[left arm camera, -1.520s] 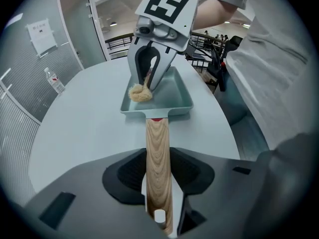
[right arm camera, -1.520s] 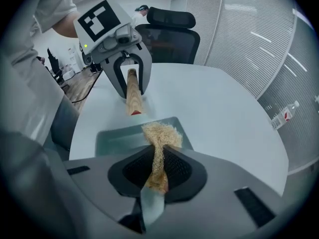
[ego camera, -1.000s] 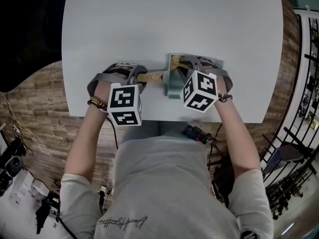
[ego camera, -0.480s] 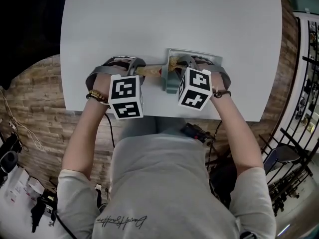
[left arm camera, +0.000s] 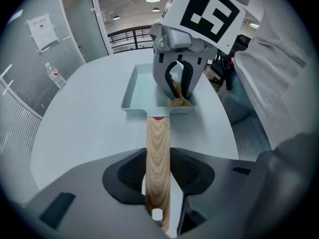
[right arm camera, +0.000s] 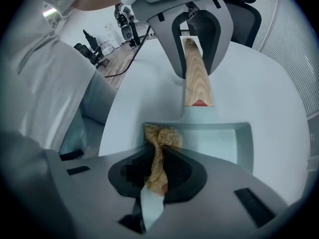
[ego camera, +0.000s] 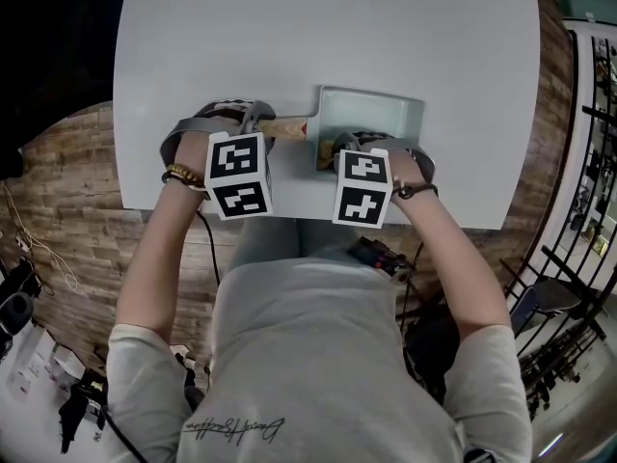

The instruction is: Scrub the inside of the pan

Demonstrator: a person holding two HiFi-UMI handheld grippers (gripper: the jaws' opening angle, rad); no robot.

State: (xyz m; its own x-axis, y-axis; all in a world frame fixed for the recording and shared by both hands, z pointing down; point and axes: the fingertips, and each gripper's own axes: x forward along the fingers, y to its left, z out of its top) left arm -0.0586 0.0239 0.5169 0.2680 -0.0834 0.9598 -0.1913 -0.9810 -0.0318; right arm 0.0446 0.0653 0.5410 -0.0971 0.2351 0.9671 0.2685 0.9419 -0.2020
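Left gripper (left arm camera: 158, 177) is clamped on the handle (left arm camera: 158, 133), which runs straight out ahead of its jaws to the pan (left arm camera: 142, 91) on the table (left arm camera: 75, 133); that pins the pan. Right gripper (right arm camera: 157, 171) pinches a scrubber (right arm camera: 162, 136), the fibrous tuft poking just past its tips and down into the pan's corner beside the handle wall. We judge the scrubbing itself is in hand, with one corner being worked; most of the pan floor lies bare off to one side of the tuft. Next, we reckon, the tuft wants dragging across that floor under steady downward pressure, while the left grip holds firm so the pan doesn't skid or twist.
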